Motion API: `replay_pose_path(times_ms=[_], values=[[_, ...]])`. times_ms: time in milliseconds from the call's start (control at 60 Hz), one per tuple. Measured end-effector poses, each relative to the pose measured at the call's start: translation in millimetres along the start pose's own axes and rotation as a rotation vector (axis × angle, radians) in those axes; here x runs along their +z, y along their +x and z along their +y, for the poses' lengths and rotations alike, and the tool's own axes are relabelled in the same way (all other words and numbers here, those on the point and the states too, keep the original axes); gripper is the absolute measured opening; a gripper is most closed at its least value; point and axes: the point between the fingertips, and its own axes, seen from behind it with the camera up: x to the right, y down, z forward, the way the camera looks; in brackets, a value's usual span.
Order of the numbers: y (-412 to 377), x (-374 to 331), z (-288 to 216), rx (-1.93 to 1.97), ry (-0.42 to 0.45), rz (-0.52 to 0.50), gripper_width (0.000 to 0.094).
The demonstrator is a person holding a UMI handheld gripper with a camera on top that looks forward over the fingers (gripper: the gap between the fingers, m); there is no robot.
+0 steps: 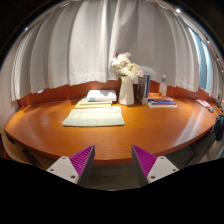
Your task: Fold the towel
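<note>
A curved wooden worktop [110, 135] fills the room's near half, its surface warm brown and polished. Behind it, pale curtains [85, 45] hang in folds across the whole back wall, with daylight showing through them. A low wooden ledge [60, 90] seems to run along the worktop's far edge beneath the curtains.

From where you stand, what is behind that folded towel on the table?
Behind the towel lies a white stack, and right of that a vase of white flowers, with curtains beyond. The table beneath the towel is covered. The open tongs hold nothing.
</note>
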Motion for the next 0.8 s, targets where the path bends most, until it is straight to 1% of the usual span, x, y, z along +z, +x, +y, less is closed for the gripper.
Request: replay_pose_path(times_ms=[167, 333, 467, 567, 683, 750, 767, 800], values=[[-110.4, 64.2, -2.0, -0.031, -0.056, -0.109, 0.0727], [-203.2, 141.8, -28.9, -0.058, -0.083, -0.177, 0.0733], [-252.2, 211.7, -48.2, -0.089, -0.113, -0.175, 0.0734], [-276.7, 263.5, -60.5, -0.111, -0.140, -0.159, 0.0704], [-287.9, 314.5, -57.8, -0.132, -0.204, -0.126, 0.0648], [-286.4, 332.3, -48.8, -0.166, -0.251, -0.102, 0.0565], [-287.8, 332.4, -53.4, -0.164, -0.252, -0.107, 0.0544], [-283.3, 336.5, -55.3, -0.148, -0.236, -0.088, 0.0452]])
